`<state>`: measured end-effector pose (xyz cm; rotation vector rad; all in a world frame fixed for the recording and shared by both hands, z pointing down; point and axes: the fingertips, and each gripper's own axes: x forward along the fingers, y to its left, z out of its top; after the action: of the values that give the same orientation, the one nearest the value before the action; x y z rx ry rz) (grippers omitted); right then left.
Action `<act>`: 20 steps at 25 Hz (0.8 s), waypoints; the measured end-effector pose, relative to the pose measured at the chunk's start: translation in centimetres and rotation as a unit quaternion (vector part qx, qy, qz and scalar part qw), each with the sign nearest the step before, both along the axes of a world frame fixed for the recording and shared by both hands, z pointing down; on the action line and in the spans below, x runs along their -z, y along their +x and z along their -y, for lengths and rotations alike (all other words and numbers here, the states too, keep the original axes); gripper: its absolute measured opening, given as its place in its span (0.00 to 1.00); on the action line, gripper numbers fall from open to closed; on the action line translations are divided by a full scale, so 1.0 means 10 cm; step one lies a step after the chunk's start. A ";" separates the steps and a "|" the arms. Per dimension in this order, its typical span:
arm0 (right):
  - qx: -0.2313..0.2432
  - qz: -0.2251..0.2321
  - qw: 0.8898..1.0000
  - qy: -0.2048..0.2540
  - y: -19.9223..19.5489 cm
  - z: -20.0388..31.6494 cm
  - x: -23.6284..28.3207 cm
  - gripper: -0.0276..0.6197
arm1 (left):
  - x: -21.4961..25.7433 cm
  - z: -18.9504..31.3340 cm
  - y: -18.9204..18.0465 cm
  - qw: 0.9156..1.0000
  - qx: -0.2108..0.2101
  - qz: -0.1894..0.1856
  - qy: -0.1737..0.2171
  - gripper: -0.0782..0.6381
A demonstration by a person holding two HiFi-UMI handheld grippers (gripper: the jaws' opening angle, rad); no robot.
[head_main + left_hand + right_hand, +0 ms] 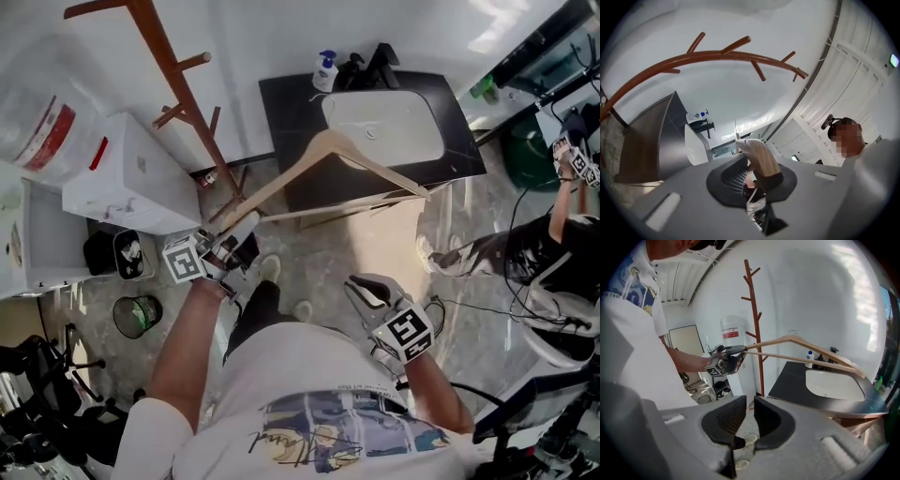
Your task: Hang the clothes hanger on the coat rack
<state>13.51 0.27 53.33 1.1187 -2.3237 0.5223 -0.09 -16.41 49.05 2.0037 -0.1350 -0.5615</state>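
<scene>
The wooden clothes hanger (328, 141) hangs in the air over the sink, held by its left end. My left gripper (230, 242) is shut on that end, near the foot of the brown coat rack (173, 80). In the left gripper view the hanger's tip (759, 157) sticks up between the jaws of the left gripper (757, 180), and the rack's pegged pole (722, 56) arches overhead. The right gripper view shows the hanger (797, 339), the left gripper (729, 357) and the rack (752, 301). My right gripper (361, 286) is low by my body; in its own view the right gripper (747, 406) has its jaws a narrow gap apart, with nothing between them.
A black counter (291, 112) with a white sink (384, 122) and a soap bottle (325, 70) stands against the wall. A white cabinet (131, 178) sits left of the rack, with a green bin (138, 314) on the floor. Another person (562, 216) is at the right.
</scene>
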 end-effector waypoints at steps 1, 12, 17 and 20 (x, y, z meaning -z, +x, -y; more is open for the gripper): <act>0.005 0.001 1.000 0.001 -0.01 0.00 0.00 0.12 | 0.07 -0.01 -0.05 1.000 0.008 -0.003 0.009 0.15; 0.056 -0.002 0.998 -0.001 -0.17 -0.11 -0.06 0.12 | 1.07 -0.16 -0.69 0.990 0.086 -0.022 0.105 0.15; 0.068 0.004 0.998 0.008 -0.26 -0.09 -0.03 0.12 | 1.48 -0.18 -0.91 0.983 0.113 -0.024 0.143 0.15; 0.073 0.010 0.997 0.013 -0.31 -0.08 -0.01 0.12 | 1.73 -0.21 -1.02 0.979 0.121 -0.032 0.162 0.15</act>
<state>10.41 1.05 53.42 0.9509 -2.4135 0.4531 -10.29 -14.31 31.78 2.2992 -0.2648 -0.8462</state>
